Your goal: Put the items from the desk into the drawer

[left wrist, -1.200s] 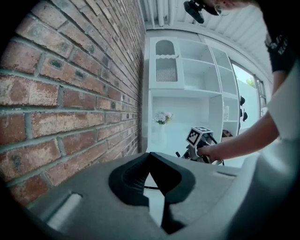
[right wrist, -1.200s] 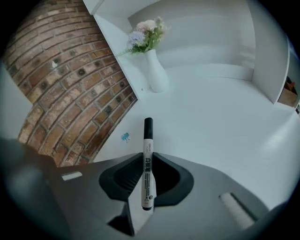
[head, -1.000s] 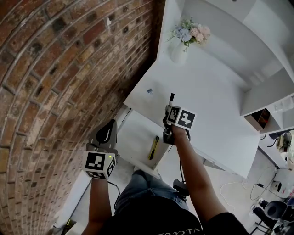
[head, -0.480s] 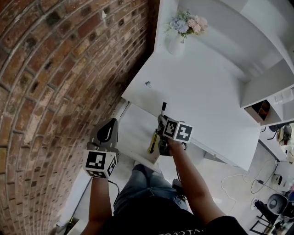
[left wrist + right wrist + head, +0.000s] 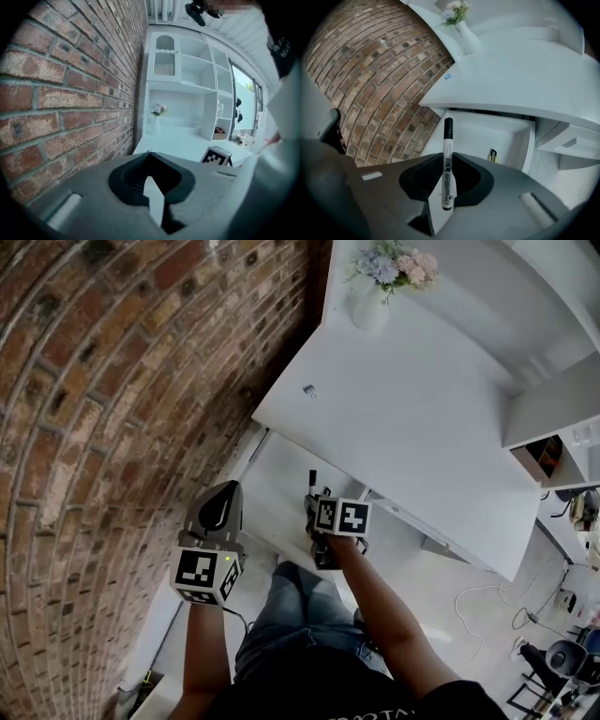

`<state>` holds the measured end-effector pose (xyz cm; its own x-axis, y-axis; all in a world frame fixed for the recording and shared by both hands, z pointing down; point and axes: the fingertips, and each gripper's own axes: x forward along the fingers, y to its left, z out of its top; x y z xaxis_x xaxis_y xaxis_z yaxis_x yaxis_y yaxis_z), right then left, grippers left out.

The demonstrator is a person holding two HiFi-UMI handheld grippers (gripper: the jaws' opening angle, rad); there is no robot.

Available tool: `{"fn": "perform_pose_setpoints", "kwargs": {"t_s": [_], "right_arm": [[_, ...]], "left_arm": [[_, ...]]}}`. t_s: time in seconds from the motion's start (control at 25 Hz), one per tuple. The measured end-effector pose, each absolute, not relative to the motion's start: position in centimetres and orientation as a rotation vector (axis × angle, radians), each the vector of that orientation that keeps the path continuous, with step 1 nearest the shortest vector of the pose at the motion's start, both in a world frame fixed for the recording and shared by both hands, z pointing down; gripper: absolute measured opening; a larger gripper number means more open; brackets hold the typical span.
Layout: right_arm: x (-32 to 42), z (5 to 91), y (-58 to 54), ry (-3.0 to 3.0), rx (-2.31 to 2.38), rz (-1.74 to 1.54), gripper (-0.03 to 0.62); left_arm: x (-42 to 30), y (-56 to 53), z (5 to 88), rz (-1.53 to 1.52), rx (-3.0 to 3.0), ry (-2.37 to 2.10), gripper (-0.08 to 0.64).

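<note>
My right gripper (image 5: 316, 502) (image 5: 448, 158) is shut on a white marker (image 5: 447, 174) with a black cap (image 5: 312, 478), held upright along the jaws. It hangs over the open white drawer (image 5: 274, 486) (image 5: 497, 133) below the desk's front edge. A yellow utility knife (image 5: 492, 155) lies inside the drawer at its near right side. On the white desk (image 5: 422, 418) a small blue item (image 5: 308, 390) (image 5: 448, 76) lies near the brick-wall edge. My left gripper (image 5: 217, 509) (image 5: 149, 158) is held to the left of the drawer, jaws together with nothing in them.
A white vase of flowers (image 5: 372, 298) (image 5: 465, 33) stands at the desk's far corner. The brick wall (image 5: 122, 381) runs close along the left. White shelving (image 5: 553, 418) rises at the desk's right. The person's legs (image 5: 291, 624) are below the drawer.
The right gripper has carried the marker back from above the desk's front edge to over the open drawer. The left gripper has stayed where it was.
</note>
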<state>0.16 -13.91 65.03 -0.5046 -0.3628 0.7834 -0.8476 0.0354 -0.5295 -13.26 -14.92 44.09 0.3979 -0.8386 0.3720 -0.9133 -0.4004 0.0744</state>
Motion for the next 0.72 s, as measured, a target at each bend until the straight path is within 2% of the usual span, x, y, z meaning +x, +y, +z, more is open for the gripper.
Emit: {"fn": "perform_pose_setpoints", "kwargs": {"t_s": [0.72], "right_arm": [[-0.9, 82.2, -11.9, -1.439, 1.197, 1.547, 0.077]], "left_arm": [[-13.2, -15.2, 50.3, 0.467, 2.350, -1.446, 0.002]]}}
